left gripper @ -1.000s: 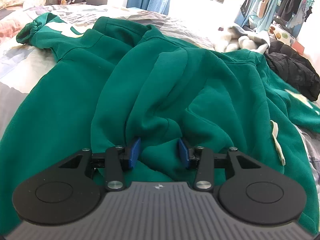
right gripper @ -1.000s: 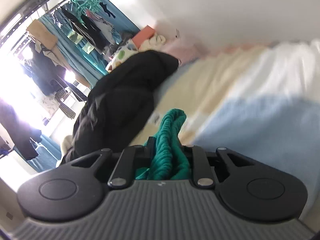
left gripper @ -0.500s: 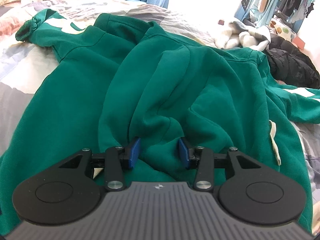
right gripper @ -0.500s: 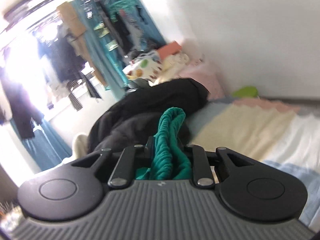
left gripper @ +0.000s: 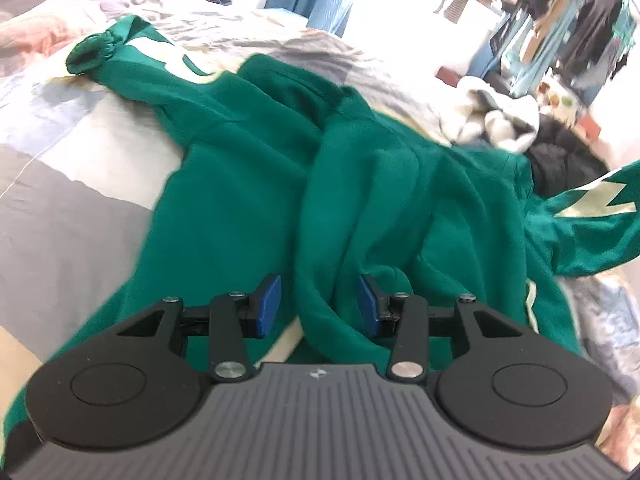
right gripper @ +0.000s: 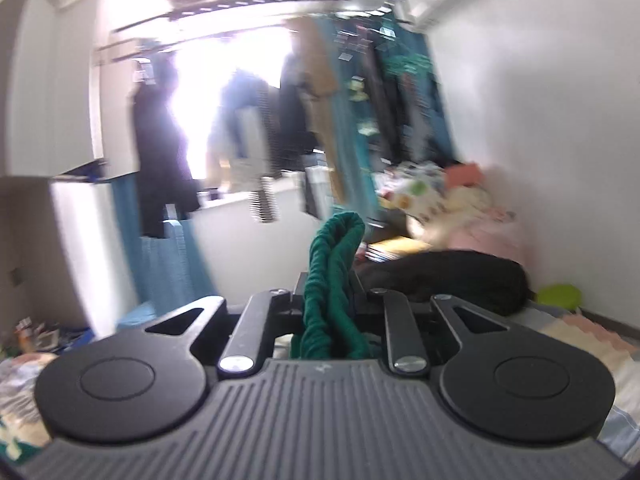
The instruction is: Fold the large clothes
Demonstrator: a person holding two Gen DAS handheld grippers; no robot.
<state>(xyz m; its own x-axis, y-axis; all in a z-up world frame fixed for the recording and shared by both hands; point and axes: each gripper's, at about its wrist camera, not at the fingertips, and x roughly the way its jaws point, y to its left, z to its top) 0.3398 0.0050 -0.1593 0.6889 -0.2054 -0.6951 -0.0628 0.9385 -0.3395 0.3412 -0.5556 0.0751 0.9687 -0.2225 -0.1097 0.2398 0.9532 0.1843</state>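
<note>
A large green hoodie lies rumpled across the bed, one sleeve with a white pattern stretched to the far left. Its other sleeve is lifted off the bed at the right. My left gripper is open, its blue pads on either side of a raised fold of the hoodie near its hem. My right gripper is shut on the ribbed green cuff and holds it up in the air, facing the window.
The bed has a patchwork quilt. A black jacket and a white garment lie at the far right of the bed; the black jacket also shows in the right wrist view. Clothes hang on a rack by the window.
My right gripper has swung up and round with the cuff, from facing the bed to facing the window, lifting the sleeve. My left gripper has stayed open and pulled back a little.
</note>
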